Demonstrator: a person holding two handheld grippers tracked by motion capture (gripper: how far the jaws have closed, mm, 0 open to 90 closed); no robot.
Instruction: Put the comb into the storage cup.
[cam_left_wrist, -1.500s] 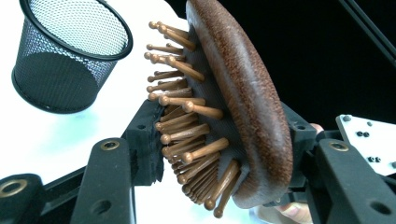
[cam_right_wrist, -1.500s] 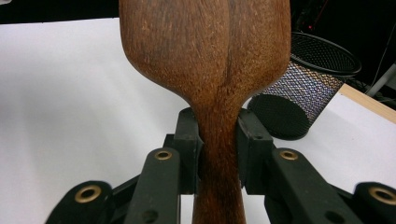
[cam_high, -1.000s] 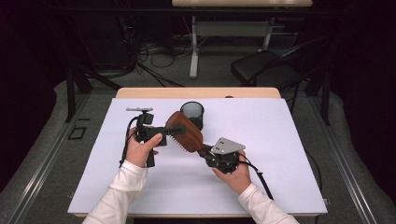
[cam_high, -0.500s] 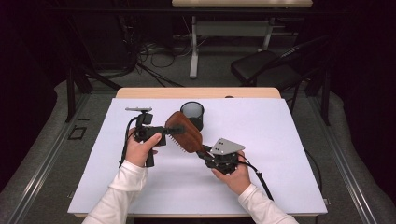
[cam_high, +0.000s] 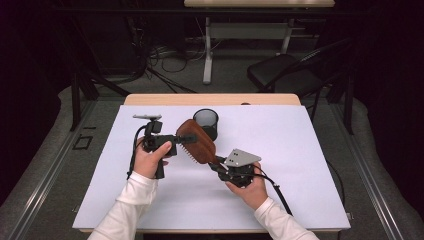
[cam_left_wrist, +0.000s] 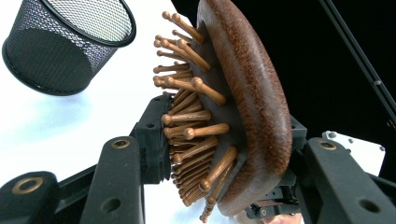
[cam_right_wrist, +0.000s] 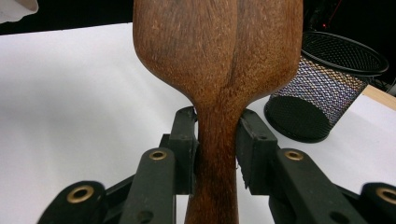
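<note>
Hairbrush (cam_high: 196, 141) clamped twice above bench (cam_high: 310, 165): left gripper (cam_left_wrist: 224, 154) fingers across head and bristles, right gripper (cam_right_wrist: 217, 154) fingers loosely around handle. Risk: slipping off bristles, dropping near mesh cup (cam_high: 205, 122).

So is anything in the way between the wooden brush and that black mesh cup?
Nothing visible. The brown wooden paddle hairbrush is held above the table by both claws, beside the black mesh cup, whose open top has nothing over it.
</note>
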